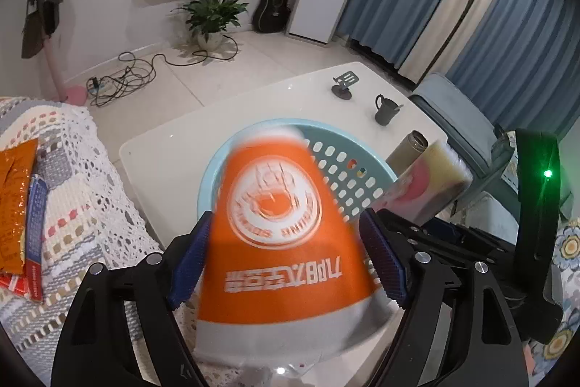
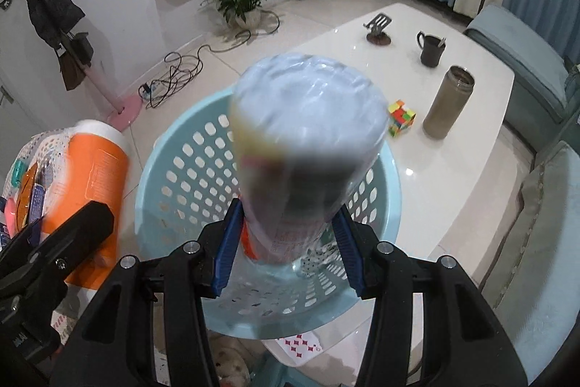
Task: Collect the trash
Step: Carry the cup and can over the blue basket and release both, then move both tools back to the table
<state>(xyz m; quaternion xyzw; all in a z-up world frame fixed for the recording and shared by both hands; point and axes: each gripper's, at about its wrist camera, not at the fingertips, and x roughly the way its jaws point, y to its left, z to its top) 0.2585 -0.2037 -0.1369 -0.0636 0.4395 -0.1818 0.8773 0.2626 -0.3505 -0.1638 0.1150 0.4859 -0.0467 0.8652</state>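
Observation:
An orange paper cup (image 1: 279, 260) with a white logo sits between the blue pads of my left gripper (image 1: 286, 220), its narrow end pointing away and blurred. It hangs over a light blue perforated basket (image 1: 348, 169) on the table. My right gripper (image 2: 289, 207) is shut on the base of a clear plastic drink cup (image 2: 304, 118) with a sealed film top, held above the same basket (image 2: 188, 169). The orange cup (image 2: 90, 176) shows at the left of the right wrist view, and the plastic cup (image 1: 427, 184) at the right of the left wrist view.
On the white table (image 2: 453, 169) stand a grey flask (image 2: 447, 104), a dark mug (image 2: 431, 49), a puzzle cube (image 2: 400, 118) and a phone stand (image 2: 378, 28). Snack wrappers (image 1: 18, 198) lie on a crocheted throw (image 1: 90, 187) at the left. A playing card (image 2: 301, 345) lies by the basket.

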